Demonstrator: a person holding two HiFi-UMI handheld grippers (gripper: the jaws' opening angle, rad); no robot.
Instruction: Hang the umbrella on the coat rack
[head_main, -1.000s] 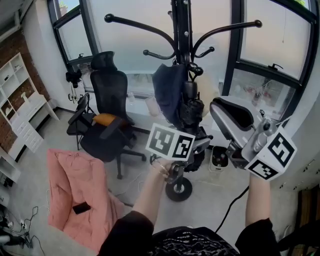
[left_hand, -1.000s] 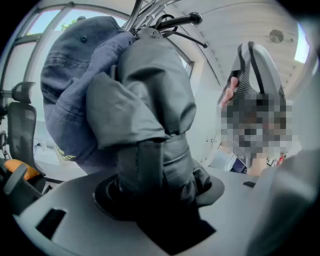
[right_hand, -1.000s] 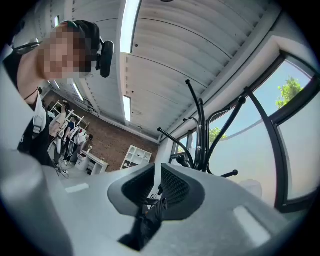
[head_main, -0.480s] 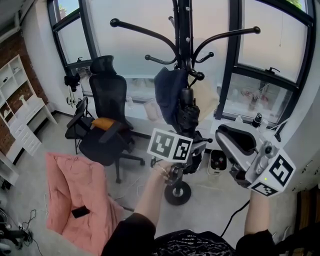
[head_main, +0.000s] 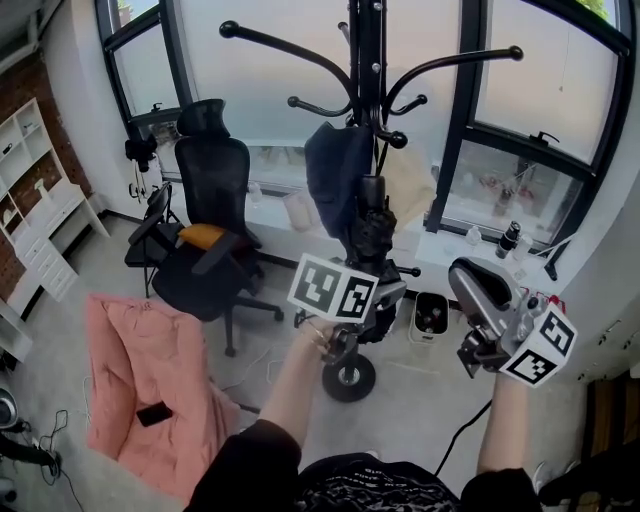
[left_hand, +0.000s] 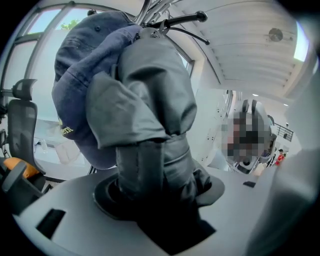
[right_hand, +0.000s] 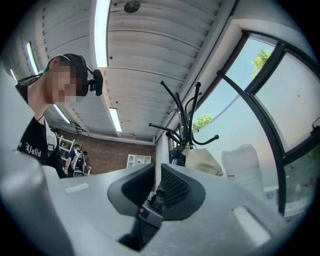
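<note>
— So, where is the umbrella sitting on your screen?

— It is standing upright against the pole of the coat rack, and its folded grey cloth is filling the gap between my left gripper's fingers. I am clamping that gripper on its lower part. The top is reaching up among the lower hooks, but I cannot tell whether it is hooked on one.

— And what is hanging beside it?

— A dark blue cap is hanging just to its left, touching it, and a beige bag is hanging behind it.

— What is your right gripper doing?

— I am holding it well apart from the rack, off to the right, with its fingers pressed together on nothing.
</note>
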